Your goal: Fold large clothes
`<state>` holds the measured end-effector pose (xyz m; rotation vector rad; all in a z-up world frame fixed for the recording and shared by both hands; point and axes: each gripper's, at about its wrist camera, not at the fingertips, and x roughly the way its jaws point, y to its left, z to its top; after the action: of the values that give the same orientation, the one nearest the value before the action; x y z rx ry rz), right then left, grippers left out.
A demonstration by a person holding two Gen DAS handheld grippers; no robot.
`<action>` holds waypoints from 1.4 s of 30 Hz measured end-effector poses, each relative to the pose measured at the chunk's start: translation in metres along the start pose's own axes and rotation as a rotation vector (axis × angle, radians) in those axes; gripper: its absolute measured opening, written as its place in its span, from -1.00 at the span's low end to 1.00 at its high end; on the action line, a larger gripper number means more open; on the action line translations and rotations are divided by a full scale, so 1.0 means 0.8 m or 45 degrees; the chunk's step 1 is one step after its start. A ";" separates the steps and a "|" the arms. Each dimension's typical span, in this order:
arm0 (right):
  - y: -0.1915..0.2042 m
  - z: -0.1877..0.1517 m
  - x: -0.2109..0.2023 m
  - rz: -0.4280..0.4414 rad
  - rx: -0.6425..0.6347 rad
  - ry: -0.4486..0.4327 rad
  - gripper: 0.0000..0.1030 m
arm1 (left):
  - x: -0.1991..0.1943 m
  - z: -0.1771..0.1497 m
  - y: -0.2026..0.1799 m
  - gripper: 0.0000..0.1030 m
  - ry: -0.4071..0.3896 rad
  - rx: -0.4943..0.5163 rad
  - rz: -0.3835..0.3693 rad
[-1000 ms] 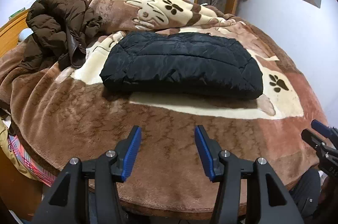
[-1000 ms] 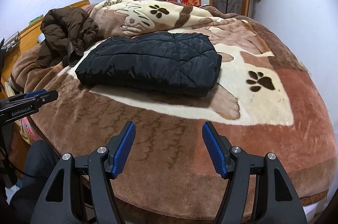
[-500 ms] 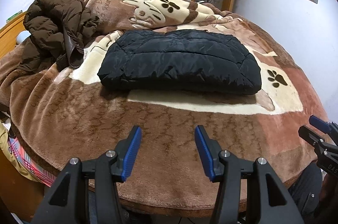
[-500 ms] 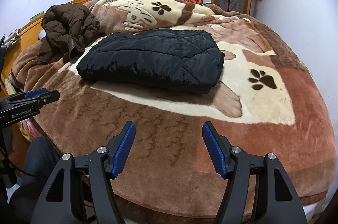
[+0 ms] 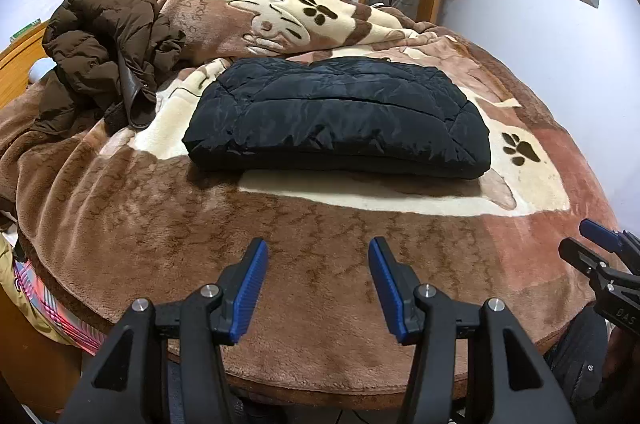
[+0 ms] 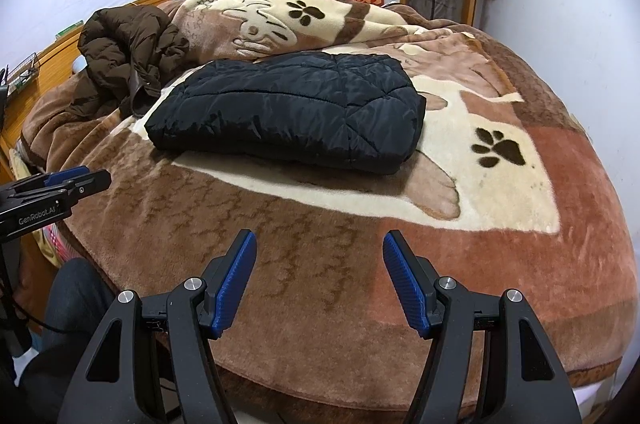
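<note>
A black quilted jacket (image 5: pixel 340 116) lies folded into a flat rectangle on the middle of the bed; it also shows in the right wrist view (image 6: pixel 292 112). My left gripper (image 5: pixel 318 284) is open and empty, held over the near edge of the bed, well short of the jacket. My right gripper (image 6: pixel 320 280) is open and empty too, at the same near edge. Each gripper shows at the edge of the other's view: the right one (image 5: pixel 600 256) and the left one (image 6: pixel 60 184).
A brown puffer coat (image 5: pixel 104 56) lies crumpled at the back left of the bed. A brown and cream paw-print blanket (image 5: pixel 360 264) covers the bed and bunches up behind the jacket. A wardrobe, boxes and a door stand beyond. A wooden bed frame runs along the left.
Both grippers have drawn back slightly and tilted, so the jacket sits a little farther off and lower in view. The jaws stayed open. The jacket has not moved.
</note>
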<state>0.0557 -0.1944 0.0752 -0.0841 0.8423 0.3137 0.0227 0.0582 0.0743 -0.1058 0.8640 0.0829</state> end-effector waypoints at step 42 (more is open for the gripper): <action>0.003 -0.003 0.001 0.000 -0.001 0.006 0.28 | -0.001 0.000 0.009 0.06 0.020 -0.043 -0.020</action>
<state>0.0540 -0.1924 0.0729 -0.0856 0.8467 0.3138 0.0210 0.0649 0.0744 -0.1454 0.8771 0.0821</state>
